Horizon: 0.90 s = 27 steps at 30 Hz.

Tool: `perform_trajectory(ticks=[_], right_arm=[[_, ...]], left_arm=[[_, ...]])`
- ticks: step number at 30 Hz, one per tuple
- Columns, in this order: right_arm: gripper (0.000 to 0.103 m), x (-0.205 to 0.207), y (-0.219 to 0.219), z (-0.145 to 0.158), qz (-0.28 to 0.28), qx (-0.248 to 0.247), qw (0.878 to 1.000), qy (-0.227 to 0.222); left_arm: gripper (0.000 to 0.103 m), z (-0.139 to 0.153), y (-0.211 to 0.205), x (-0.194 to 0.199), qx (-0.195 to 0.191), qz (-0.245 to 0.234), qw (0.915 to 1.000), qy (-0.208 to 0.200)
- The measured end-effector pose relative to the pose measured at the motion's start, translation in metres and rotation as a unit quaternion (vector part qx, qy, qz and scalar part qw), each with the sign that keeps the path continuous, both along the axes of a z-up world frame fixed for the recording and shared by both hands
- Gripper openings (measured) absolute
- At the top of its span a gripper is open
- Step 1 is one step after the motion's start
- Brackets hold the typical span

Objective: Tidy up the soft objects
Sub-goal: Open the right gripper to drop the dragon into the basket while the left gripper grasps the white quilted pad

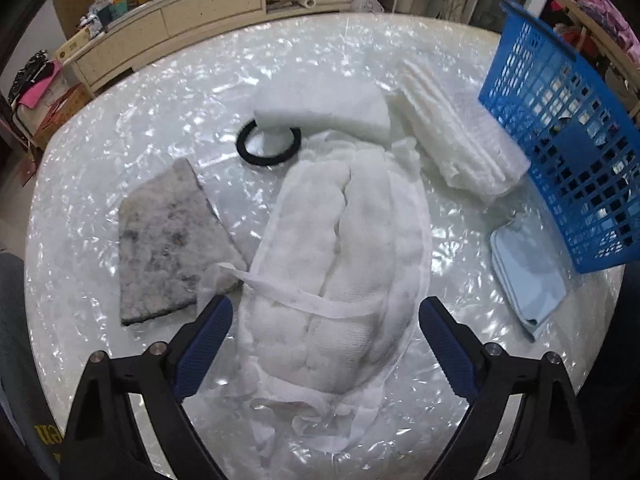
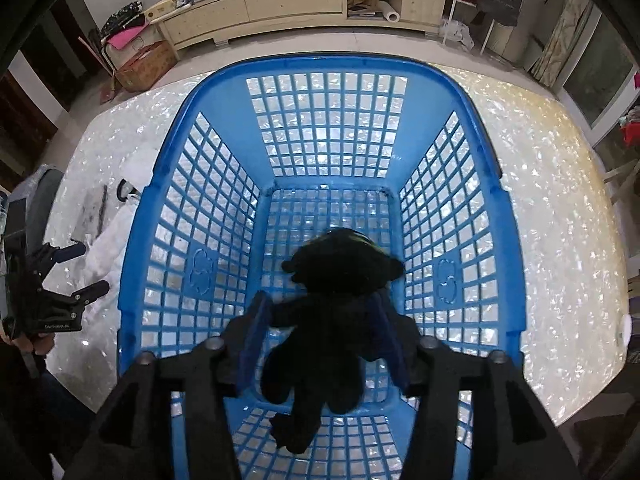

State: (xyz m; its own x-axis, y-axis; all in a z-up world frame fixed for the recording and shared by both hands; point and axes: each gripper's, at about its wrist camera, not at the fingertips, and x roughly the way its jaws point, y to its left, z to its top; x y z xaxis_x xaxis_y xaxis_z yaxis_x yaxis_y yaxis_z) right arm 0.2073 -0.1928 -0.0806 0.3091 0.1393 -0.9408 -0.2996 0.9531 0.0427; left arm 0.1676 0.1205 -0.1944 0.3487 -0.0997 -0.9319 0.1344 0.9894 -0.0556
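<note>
A black plush toy (image 2: 332,320) is inside the blue basket (image 2: 224,120), between the fingers of my right gripper (image 2: 320,300). Those jaws stand apart, the left pad (image 2: 256,328) clear of the toy's body. My left gripper (image 1: 324,312) is open wide, its fingers straddling a crumpled white gauze cloth (image 1: 340,240) on the table. In the right wrist view the left gripper (image 2: 86,270) shows at the far left, held by a hand. Beside the gauze lie a grey felt pad (image 1: 168,240), a white foam block (image 1: 324,112), a folded white towel (image 1: 452,136) and a folded light blue cloth (image 1: 528,280).
A black ring (image 1: 268,142) lies partly under the foam block. The blue basket (image 1: 560,140) stands at the right of the shiny white round table (image 1: 120,120). Behind the table are a low cabinet (image 1: 200,20) with clutter and a rack (image 1: 592,12) with clothes.
</note>
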Motion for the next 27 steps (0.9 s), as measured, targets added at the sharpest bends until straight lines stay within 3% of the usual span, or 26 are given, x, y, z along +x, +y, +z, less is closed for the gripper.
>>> perform_trajectory(ticks=[3,6,17,27], right_arm=[[0.057,-0.003,0.002,0.002,-0.001,-0.003,1.000,-0.008],[0.066,-0.007,-0.002,0.003,-0.003,0.005,1.000,-0.008],[0.079,-0.026,-0.001,0.004,-0.007,-0.001,1.000,-0.010],[0.087,-0.048,-0.007,0.010,-0.012,-0.007,1.000,-0.018]], left_arm=[[0.089,-0.007,-0.002,0.004,0.004,-0.004,1.0000,0.003],[0.085,-0.007,-0.004,0.006,0.007,-0.006,1.0000,0.000],[0.032,0.005,-0.019,0.009,-0.015,-0.021,0.9997,-0.003],[0.027,0.023,-0.017,-0.011,-0.021,0.000,0.9998,-0.001]])
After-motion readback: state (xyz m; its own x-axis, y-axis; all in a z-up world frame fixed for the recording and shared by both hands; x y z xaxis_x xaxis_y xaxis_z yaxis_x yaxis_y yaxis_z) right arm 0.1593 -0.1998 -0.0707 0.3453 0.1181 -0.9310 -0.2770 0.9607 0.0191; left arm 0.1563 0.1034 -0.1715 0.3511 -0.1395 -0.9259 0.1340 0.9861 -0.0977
